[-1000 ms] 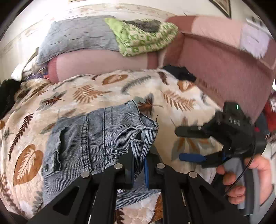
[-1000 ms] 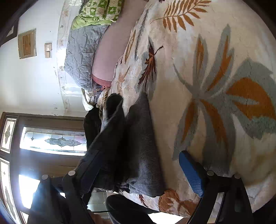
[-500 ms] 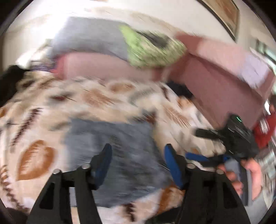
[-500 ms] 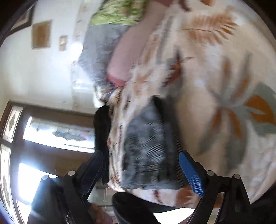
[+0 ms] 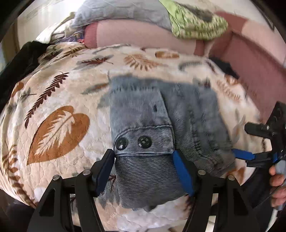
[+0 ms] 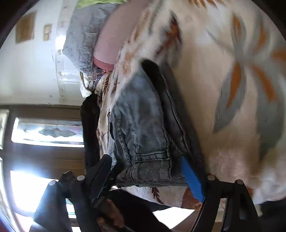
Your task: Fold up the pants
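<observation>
My left gripper (image 5: 143, 166) is opening, its jaws straddling the ribbed waistband of the folded grey-blue denim pants (image 5: 160, 125) without pinching. My right gripper (image 6: 152, 175) is closing, seemingly not yet clamping. The pants lie on a cream leaf-print blanket (image 5: 59, 125).

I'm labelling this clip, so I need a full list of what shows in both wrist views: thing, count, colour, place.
pants: one, faded grey-blue denim, folded on the blanket, two dark buttons on the waistband
blanket: one, cream with brown and grey leaves, spread under the pants
sofa: one, pink, behind and beside the blanket
quilt: one, grey, on the sofa back
green cloth: one, green patterned, beside the quilt
dark garment: one, black, at the blanket's edge
left gripper: jaws opening, astride the waistband, pads off it
right gripper: jaws closing around the pants' edge
hand: one, holding the right gripper
</observation>
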`<state>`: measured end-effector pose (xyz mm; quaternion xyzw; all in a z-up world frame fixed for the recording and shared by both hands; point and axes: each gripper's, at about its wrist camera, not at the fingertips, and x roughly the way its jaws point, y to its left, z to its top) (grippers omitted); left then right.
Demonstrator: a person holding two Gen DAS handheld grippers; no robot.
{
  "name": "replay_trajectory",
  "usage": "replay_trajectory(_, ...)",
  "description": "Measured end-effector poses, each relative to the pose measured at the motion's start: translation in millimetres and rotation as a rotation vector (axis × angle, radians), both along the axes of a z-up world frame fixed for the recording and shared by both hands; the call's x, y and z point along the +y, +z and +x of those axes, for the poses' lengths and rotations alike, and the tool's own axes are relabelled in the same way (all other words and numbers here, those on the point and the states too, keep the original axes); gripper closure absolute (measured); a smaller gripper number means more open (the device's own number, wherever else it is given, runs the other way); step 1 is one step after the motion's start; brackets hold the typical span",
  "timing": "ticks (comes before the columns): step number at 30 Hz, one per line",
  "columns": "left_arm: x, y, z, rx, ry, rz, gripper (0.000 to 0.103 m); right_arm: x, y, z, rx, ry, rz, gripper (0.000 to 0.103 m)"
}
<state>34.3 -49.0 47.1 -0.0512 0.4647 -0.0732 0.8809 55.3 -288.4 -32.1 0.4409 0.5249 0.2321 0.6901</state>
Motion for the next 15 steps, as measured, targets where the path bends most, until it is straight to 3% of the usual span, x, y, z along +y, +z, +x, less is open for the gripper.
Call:
replay_trajectory(2, 6, 16, -3, -0.064, 0.023, -0.042, 0.034, 3, 20, 1, -0.050, 0.018, 0.002, 0.019)
replay_trajectory(4, 7, 19, 0, -0.084, 0.031, -0.031, 0.033, 11, 38, 1, -0.094, 0.031, 0.053, 0.019)
replay_trajectory(7, -3, -15, 15, 0.035, -0.005, 0.031, 0.033, 34, 48, 4, -0.136, 0.086, 0.126, 0.015)
replay_trajectory(8, -8, -24, 15, 0.047, -0.009, 0.039, 0.032, 40, 44, 4, -0.130, 0.100, 0.119, 0.014)
replay_trajectory(11, -15, -23, 12, 0.017, -0.003, 0.064, 0.030, 50, -9, 9, 0.017, 0.116, -0.057, 0.018)
replay_trajectory(13, -18, -24, 13, 0.020, 0.000, 0.075, 0.029, 35, -21, 1, 0.007, 0.043, 0.057, 0.020)
replay_trajectory(15, -18, -23, 15, 0.021, 0.005, 0.064, 0.029, 34, -10, 0, 0.027, 0.051, 0.030, 0.019)
